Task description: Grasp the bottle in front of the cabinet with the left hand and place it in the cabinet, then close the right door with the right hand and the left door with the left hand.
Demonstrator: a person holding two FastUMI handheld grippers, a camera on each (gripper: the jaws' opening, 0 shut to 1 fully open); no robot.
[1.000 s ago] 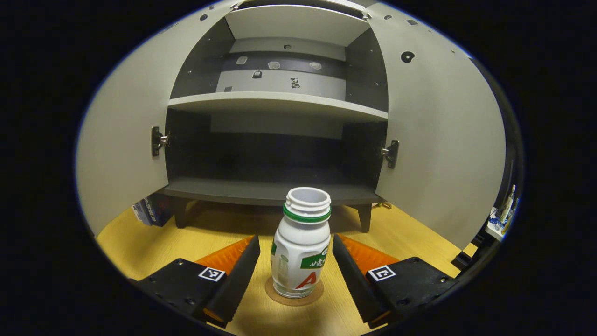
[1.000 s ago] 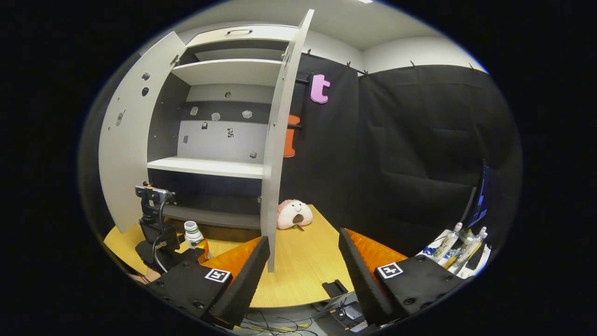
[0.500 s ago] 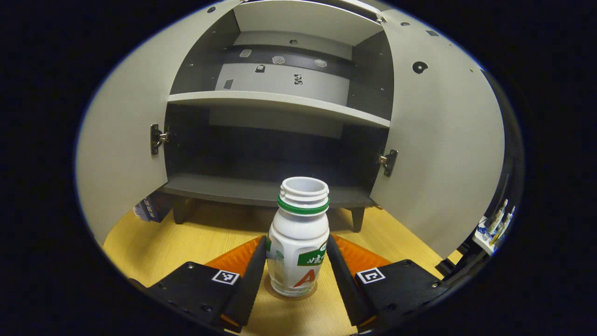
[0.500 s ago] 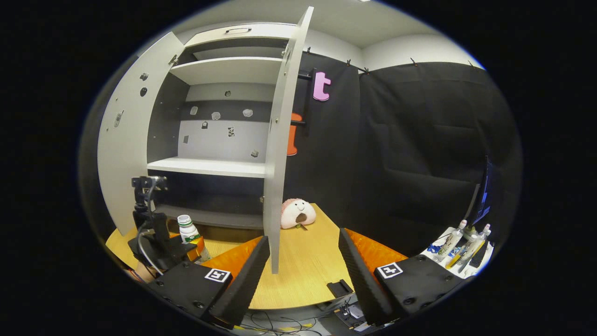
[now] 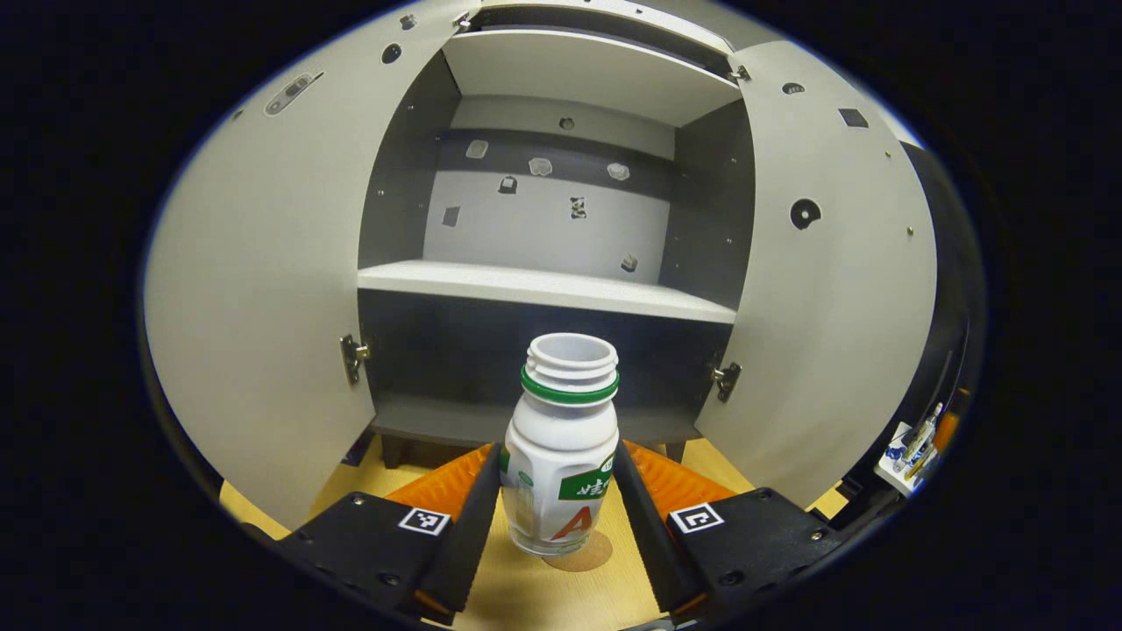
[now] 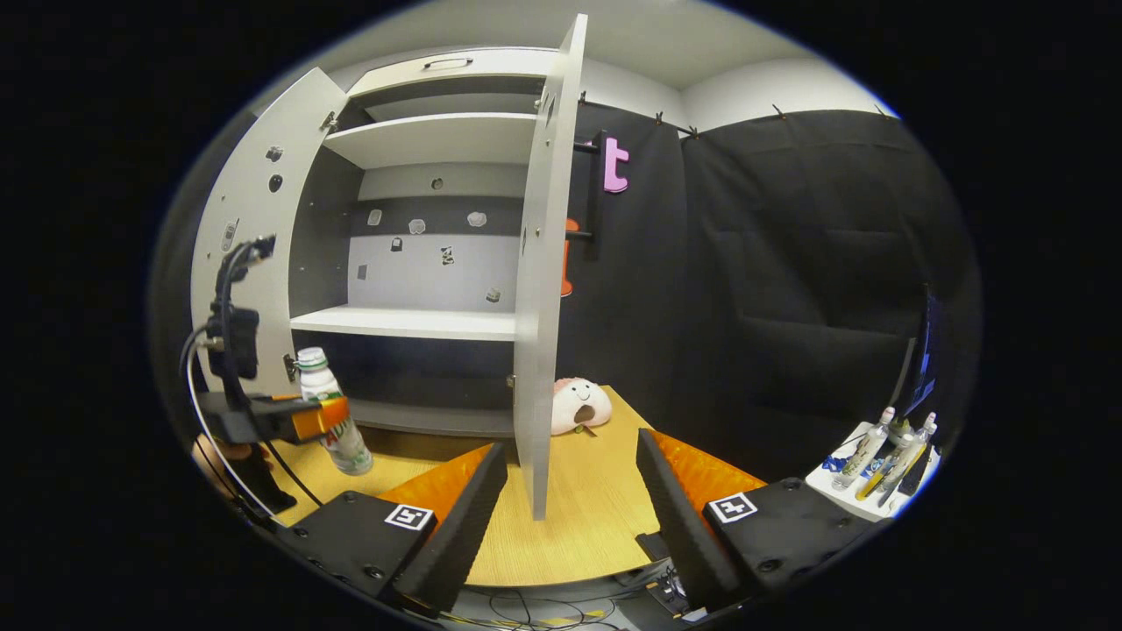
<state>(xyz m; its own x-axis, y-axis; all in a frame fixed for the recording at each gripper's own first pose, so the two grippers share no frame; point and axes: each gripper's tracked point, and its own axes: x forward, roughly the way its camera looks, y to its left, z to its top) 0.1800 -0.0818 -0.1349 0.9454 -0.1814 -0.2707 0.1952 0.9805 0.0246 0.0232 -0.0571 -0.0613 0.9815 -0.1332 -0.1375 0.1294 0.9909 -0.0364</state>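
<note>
Bottle (image 5: pixel 561 456) now lifted off table — left claw (image 5: pixel 557 513) clamping it

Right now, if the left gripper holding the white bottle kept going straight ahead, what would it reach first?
Probably the open lower compartment of the grey cabinet. The left gripper and its white green-ringed bottle point there; depth is unclear.

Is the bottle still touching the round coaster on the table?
Apart. Left gripper view: the bottle, clamped in the left tongs, hangs above the coaster.
</note>
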